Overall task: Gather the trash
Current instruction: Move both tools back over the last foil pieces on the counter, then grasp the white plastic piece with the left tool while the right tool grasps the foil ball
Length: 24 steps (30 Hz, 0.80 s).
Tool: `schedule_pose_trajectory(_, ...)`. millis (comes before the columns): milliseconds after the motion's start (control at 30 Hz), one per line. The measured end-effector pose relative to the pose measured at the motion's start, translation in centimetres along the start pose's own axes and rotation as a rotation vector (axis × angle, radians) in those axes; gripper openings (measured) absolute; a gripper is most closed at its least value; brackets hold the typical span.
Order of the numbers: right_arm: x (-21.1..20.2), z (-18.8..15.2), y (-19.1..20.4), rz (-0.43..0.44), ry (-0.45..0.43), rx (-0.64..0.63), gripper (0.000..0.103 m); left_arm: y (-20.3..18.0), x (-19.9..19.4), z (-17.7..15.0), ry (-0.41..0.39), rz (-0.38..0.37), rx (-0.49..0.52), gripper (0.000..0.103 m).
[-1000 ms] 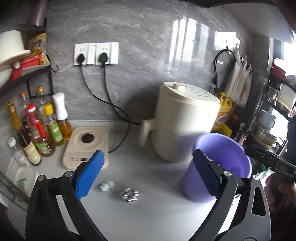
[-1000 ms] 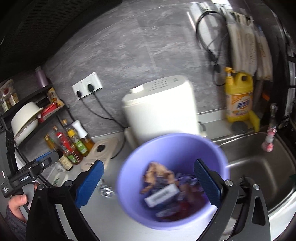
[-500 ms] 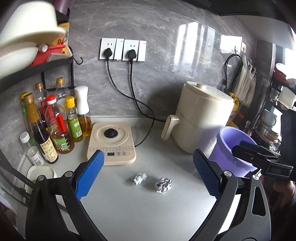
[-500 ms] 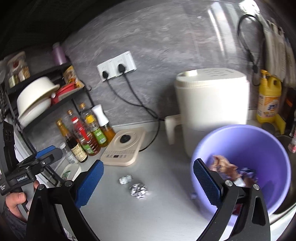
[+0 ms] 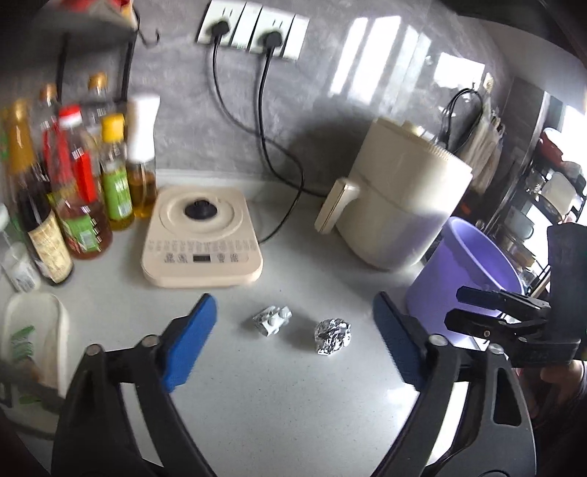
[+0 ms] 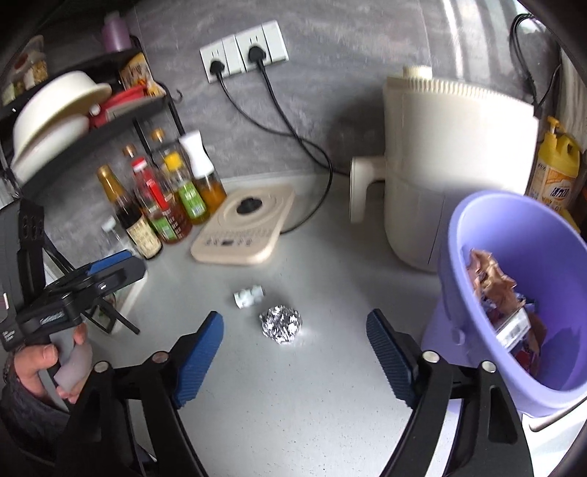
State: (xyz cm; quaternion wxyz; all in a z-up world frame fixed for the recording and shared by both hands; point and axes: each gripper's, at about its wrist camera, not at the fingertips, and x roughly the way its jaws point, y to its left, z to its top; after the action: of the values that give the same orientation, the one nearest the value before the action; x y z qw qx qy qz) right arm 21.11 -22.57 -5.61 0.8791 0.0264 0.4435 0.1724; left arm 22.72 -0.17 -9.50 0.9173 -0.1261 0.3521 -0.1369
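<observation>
A crumpled foil ball [image 5: 332,336] [image 6: 281,324] and a small crumpled white scrap [image 5: 272,320] [image 6: 249,295] lie apart on the grey counter. A purple bin [image 6: 521,290] [image 5: 466,279] with several wrappers inside stands to their right. My left gripper [image 5: 293,346] is open and empty, just short of the two pieces. My right gripper [image 6: 293,352] is open and empty, close in front of the foil ball, with the bin at its right.
A beige induction hob [image 5: 201,238] and a cream air fryer [image 5: 396,198] stand behind the trash, their cords running to wall sockets [image 5: 253,33]. Several oil and sauce bottles [image 5: 73,183] stand at the left under a shelf. A yellow detergent jug [image 6: 555,172] is behind the bin.
Both grippers have swung left and down toward the counter. The two trash pieces now sit centred and nearer in both views; the bin has shifted to the right edge. Both stay open.
</observation>
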Motion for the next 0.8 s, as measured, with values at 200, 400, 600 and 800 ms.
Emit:
schedule_pose_trajectory(200,3.9,0.5,0.8,0.005,0.073,-0.01,0.071,2.1,5.6,-0.2,0.118,-0.035,0.021,0.063)
schedule_pose_trajectory(400,8.4,1.0,1.4,0.019,0.194,-0.034,0.066,3.5,10.0,-1.3,0.216,-0.057,0.025,0.051)
schedule_pose_trajectory(600,10.6,1.4,1.0,0.003,0.238,-0.026,0.066,3.5,13.1,-1.4,0.24,-0.079,0.032,0.051)
schedule_pose_trajectory(800,11.4,1.3,0.2,-0.011,0.255,0.004,0.066,2.4,15.7,-2.3,0.32,-0.045,0.145,0.033)
